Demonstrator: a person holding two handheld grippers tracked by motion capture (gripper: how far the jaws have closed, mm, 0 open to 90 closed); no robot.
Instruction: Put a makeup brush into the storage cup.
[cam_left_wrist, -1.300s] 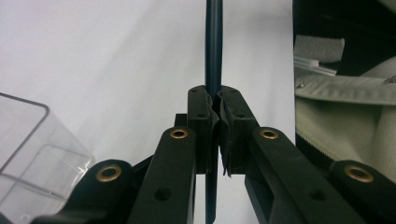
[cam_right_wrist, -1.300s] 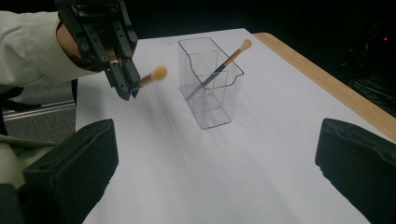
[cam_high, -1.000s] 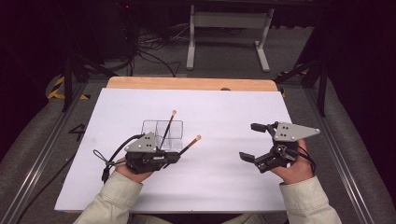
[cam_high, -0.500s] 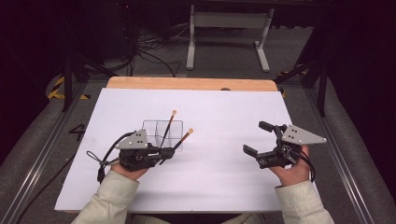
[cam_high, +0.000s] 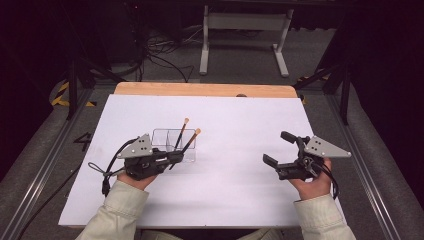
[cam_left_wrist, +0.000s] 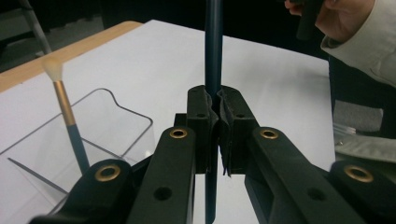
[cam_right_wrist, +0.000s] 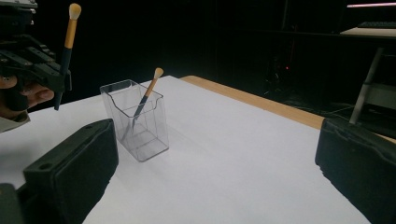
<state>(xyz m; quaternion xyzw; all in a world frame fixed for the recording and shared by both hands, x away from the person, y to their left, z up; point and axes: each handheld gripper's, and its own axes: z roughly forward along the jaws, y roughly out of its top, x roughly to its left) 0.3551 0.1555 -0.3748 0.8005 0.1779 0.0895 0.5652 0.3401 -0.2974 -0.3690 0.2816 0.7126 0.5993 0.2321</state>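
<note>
We see both forearms coming in from the bottom edge, pale sleeves, elbows apart. Left hand (cam_high: 134, 176) wraps its gripper from below; left gripper (cam_high: 172, 158) lies roughly level, pointing right & slightly fwd, jaws pressed together on a thin brush handle (cam_left_wrist: 214, 56), which stands upright betw. the pads. Cable loops off its rear, by the wrist. Right hand (cam_high: 312, 184) sits well apart at the right side, low over the table. Right gripper (cam_high: 280, 149) points left, grey plate on top, jaws spread wide, nothing betw. them.
</note>
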